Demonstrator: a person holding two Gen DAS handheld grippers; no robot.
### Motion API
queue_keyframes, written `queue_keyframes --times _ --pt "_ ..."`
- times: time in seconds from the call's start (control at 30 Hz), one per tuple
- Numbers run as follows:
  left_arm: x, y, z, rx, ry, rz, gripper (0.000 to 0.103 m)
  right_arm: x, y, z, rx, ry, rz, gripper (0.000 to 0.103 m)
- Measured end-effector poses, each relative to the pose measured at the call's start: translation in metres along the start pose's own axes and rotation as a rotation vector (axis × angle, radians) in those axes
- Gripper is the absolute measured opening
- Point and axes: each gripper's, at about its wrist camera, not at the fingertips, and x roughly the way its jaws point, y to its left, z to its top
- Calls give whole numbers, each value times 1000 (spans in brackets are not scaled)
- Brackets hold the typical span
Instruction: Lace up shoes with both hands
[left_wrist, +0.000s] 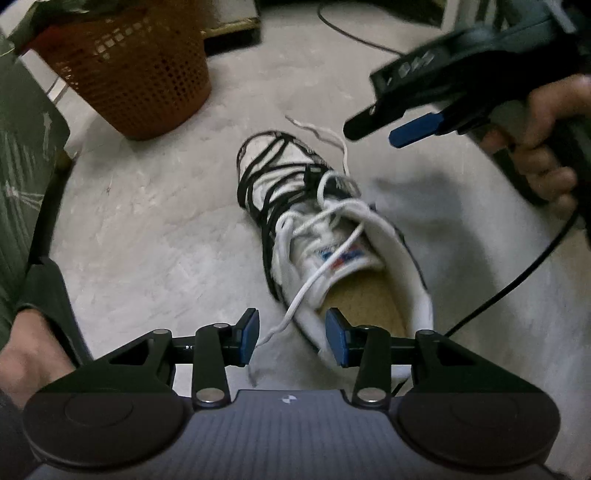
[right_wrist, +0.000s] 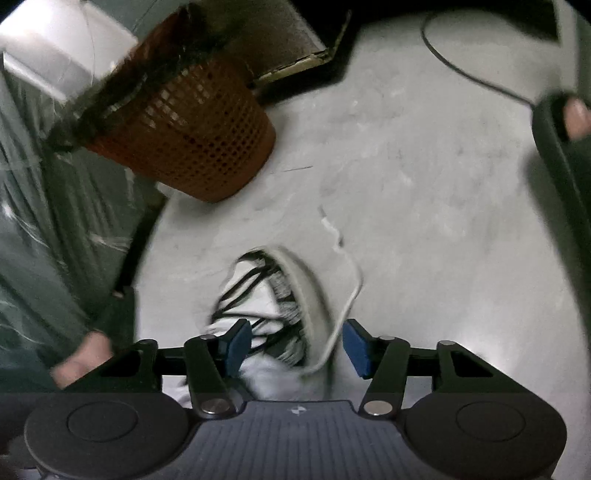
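The left gripper (left_wrist: 291, 339) fingers are standing partly apart, a loose white shoelace (left_wrist: 295, 306) passing between them untouched. The right gripper (right_wrist: 297, 345) fingers are gaping wide over the sneaker (right_wrist: 266, 314), gripping nothing.

Left gripper (left_wrist: 291, 338) pointed steeply down, blue pads (left_wrist: 248, 336) parted, nothing pinched between them. Right gripper (left_wrist: 384, 129) sat at 2 o'clock in the left wrist view, tilted down toward 8 o'clock, jaws apart, gripped by a bare hand (left_wrist: 543, 147). In its own view the right gripper's pads (right_wrist: 356, 347) stood wide, not pressing anything.
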Motion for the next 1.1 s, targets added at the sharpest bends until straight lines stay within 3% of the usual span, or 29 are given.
queue_keyframes --times 0.17,0.23,0.4,0.6,0.83,0.9,1.0,1.1 --pt "1 0 0 -88 -55 14 44 25 -2 33 -118 3 -63 59" --pt "2 3 -2 -134 -68 26 44 36 -2 47 -177 19 -88 51" --pt "5 8 -9 -216 -81 39 44 60 -3 69 -258 34 -139 48" --pt "7 9 -12 -153 -90 23 44 95 -1 79 -363 98 -153 32" --pt "5 13 -17 -134 -101 6 44 125 13 81 -458 134 -151 29" --pt "5 14 -18 -139 -105 2 44 128 13 83 -466 121 -160 16" --pt "7 13 -17 -139 -108 -3 44 130 13 84 -461 119 -174 6" --pt "7 13 -16 -142 -109 -8 44 127 13 82 -461 135 -163 4"
